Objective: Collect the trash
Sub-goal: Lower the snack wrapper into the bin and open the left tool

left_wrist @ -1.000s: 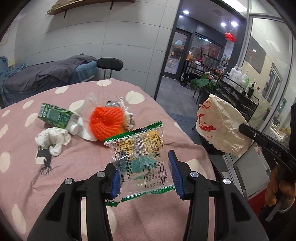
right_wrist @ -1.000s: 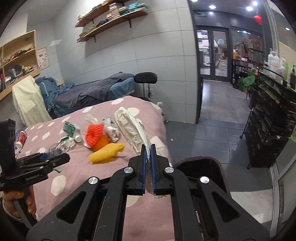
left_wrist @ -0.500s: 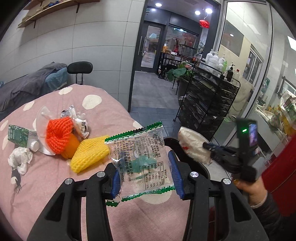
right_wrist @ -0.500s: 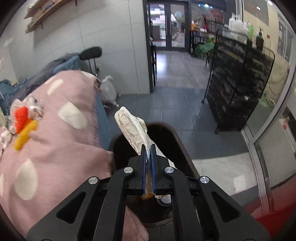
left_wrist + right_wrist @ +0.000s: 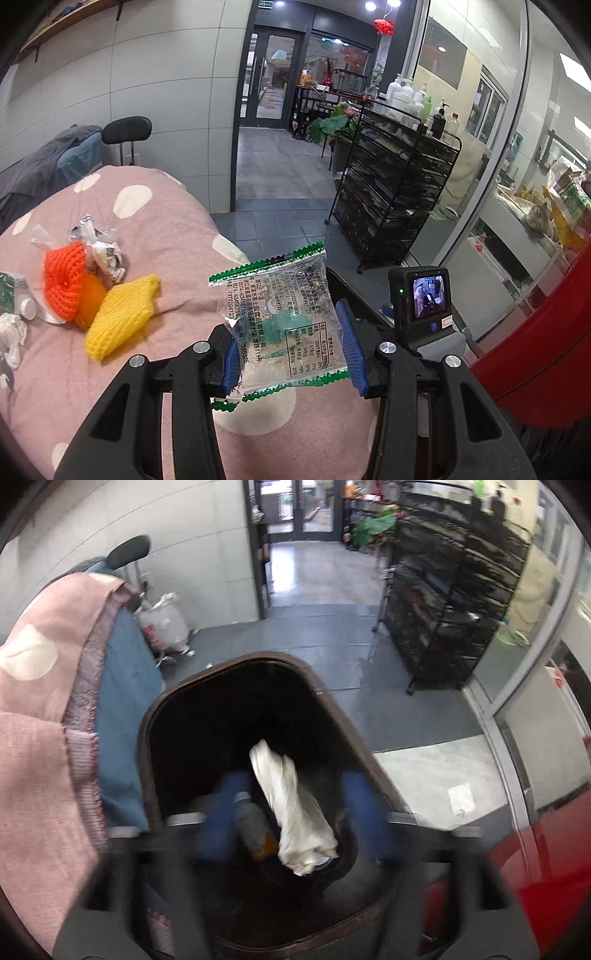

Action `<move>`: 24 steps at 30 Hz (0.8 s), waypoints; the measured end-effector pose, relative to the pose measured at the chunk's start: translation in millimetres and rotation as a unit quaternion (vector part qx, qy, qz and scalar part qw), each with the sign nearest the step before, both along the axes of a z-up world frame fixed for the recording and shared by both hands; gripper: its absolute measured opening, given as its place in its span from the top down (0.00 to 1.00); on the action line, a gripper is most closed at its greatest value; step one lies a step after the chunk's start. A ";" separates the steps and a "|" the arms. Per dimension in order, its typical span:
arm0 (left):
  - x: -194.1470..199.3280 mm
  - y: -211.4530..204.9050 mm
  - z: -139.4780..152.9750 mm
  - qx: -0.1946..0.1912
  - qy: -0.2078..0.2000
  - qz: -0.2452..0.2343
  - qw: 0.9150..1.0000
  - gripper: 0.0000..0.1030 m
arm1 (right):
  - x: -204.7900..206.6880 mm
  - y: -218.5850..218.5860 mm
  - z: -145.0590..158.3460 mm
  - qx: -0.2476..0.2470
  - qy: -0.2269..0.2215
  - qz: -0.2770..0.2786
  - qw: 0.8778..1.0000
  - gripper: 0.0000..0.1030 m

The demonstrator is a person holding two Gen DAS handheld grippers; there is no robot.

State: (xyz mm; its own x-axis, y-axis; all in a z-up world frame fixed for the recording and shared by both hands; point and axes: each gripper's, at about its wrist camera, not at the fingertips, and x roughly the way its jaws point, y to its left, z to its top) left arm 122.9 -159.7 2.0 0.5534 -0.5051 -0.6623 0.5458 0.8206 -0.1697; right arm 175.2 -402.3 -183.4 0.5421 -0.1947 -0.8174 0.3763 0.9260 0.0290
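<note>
My left gripper (image 5: 286, 332) is shut on a clear snack wrapper (image 5: 273, 295) with green zigzag edges, held upright over the pink table's right end. In the right wrist view my right gripper (image 5: 290, 816) is blurred above the dark brown trash bin (image 5: 221, 668), and its jaws are opening. The crumpled white bag (image 5: 291, 805) hangs loose between the blue pads (image 5: 218, 819), untouched by them, inside the bin's mouth. A plastic bottle (image 5: 255, 827) lies in the bin beside it. The right gripper's camera unit (image 5: 421, 295) shows just right of the wrapper.
On the pink polka-dot cloth (image 5: 147, 221) lie an orange net sleeve (image 5: 62, 280), a yellow foam net (image 5: 118, 317), crumpled wrappers (image 5: 103, 254) and a tissue (image 5: 11, 332). A black wire rack (image 5: 399, 192) stands on the floor beyond. A red surface (image 5: 535, 350) is at right.
The right gripper sank over the bin and its jaws parted, letting go of the white bag. The left gripper swung right with the wrapper, toward the table's end.
</note>
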 end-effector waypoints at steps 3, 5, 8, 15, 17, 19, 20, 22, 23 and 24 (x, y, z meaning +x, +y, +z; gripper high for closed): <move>1.6 -9.7 -2.6 0.000 0.009 -0.011 1.000 0.57 | -7.7 1.1 3.1 -0.027 -0.003 -0.001 1.000 0.20; 2.5 -17.8 -4.6 0.001 0.015 -0.020 1.000 0.57 | -12.9 -1.3 4.4 -0.031 0.001 -0.005 1.000 0.20; 5.1 -29.6 -7.6 0.001 0.024 -0.035 0.999 0.57 | -23.7 -8.0 9.7 -0.020 -0.001 -0.015 1.000 0.20; 11.1 -70.4 -22.3 0.014 0.047 -0.074 0.996 0.57 | -51.1 -26.0 27.9 -0.011 -0.017 -0.044 0.999 0.19; 15.5 -81.4 -27.7 0.019 0.057 -0.081 0.995 0.57 | -59.0 -33.3 33.6 -0.013 -0.021 -0.057 0.998 0.18; 19.7 -93.0 -34.1 0.027 0.068 -0.090 0.993 0.57 | -64.6 -41.1 38.1 -0.013 -0.023 -0.069 0.997 0.16; 21.4 -97.7 -37.3 0.031 0.073 -0.094 0.992 0.57 | -67.5 -44.7 39.7 -0.011 -0.024 -0.074 0.997 0.16; 25.6 -108.8 -44.0 0.039 0.086 -0.101 0.990 0.57 | -72.9 -51.7 41.8 -0.008 -0.025 -0.083 0.996 0.16; 28.0 -113.4 -47.2 0.042 0.093 -0.103 0.989 0.57 | -75.3 -54.6 42.0 -0.008 -0.024 -0.088 0.996 0.16; 30.0 -116.8 -50.3 0.046 0.096 -0.102 0.989 0.57 | -77.4 -57.2 42.1 -0.007 -0.023 -0.092 0.995 0.16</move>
State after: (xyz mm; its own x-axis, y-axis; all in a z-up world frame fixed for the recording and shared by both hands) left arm 152.9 -276.5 -48.3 0.3057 -0.5269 -0.7931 0.6671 0.7128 -0.2164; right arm 97.8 -459.5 -141.3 0.5335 -0.3048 -0.7889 0.5381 0.8420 0.0385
